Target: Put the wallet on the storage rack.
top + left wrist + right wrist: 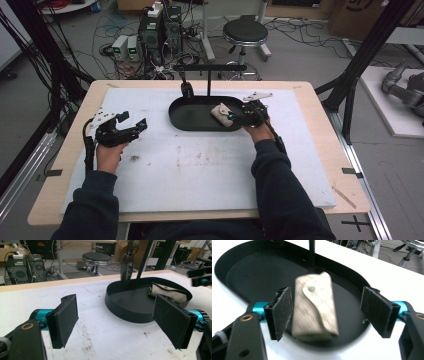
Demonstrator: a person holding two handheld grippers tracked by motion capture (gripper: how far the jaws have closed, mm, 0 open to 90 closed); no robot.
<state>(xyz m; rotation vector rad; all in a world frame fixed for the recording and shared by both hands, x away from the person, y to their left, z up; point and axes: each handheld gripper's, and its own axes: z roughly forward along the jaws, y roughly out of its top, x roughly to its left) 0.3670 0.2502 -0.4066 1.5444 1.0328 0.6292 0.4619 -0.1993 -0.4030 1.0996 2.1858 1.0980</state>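
beige pouch lies in the black tray

right gripper (327, 312) has its jaws spread, pouch (315, 307) between them but unpressed, at the tray's (249, 272) right end. left gripper (120, 322) gapes wide and empty over the white mat (200, 165).

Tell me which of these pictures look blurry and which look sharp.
Right gripper view: the beige pouch is smeared by motion blur, while the gripper's fingers stay crisp. Left gripper view: sharp, except the hanging black clip, which is blurred. High view: evenly lit, soft and low in detail.
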